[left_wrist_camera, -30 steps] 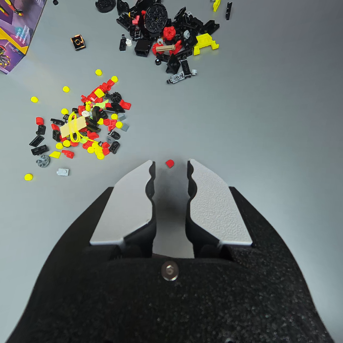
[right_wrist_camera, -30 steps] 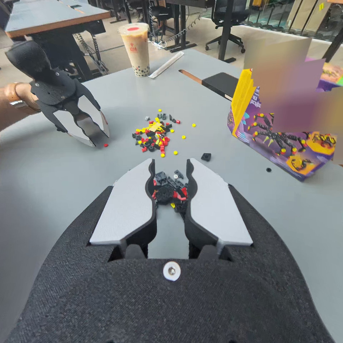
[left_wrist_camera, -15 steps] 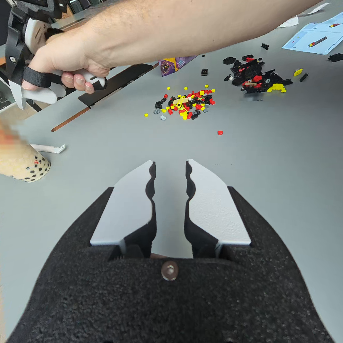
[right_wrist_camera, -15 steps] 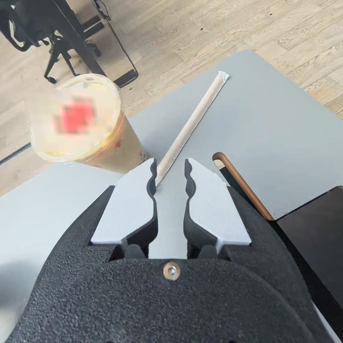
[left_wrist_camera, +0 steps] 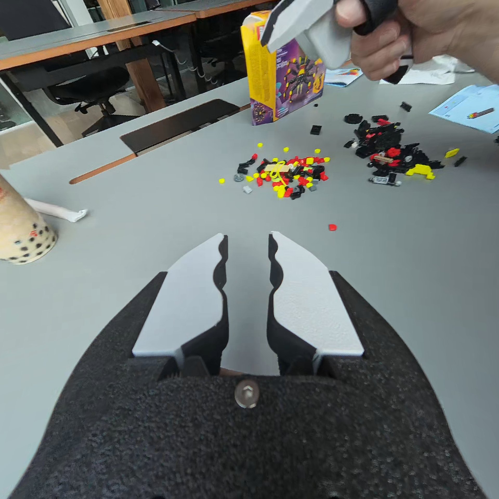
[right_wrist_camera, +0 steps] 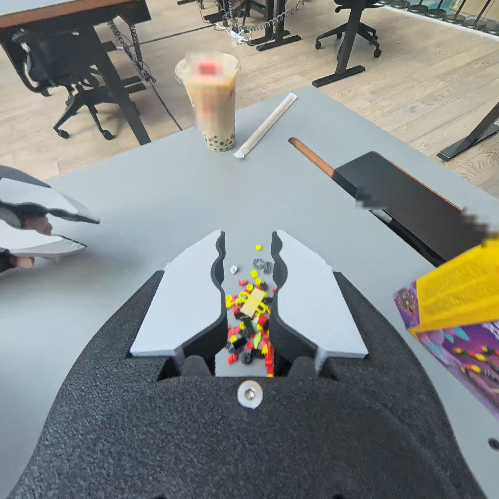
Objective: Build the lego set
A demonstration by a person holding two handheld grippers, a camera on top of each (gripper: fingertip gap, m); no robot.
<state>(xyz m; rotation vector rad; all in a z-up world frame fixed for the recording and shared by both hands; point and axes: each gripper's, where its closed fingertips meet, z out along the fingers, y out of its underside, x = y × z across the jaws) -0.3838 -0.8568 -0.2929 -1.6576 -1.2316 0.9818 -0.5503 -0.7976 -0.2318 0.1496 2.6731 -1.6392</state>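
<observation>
My right gripper, jaws spread and empty, hovers directly over the small red-yellow-black brick pile. My left gripper, also spread, sits farther off.

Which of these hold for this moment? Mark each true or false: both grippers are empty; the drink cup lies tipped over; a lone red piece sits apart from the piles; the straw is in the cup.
1. Both the left gripper and right gripper are open and empty. True.
2. The clear plastic bubble-tea cup lies tipped over. False: it stands upright.
3. A single small red lego piece sits apart from the mixed red-yellow-black pile. True.
4. The paper-wrapped straw is in the cup. False: it lies on the grey table beside it.
</observation>
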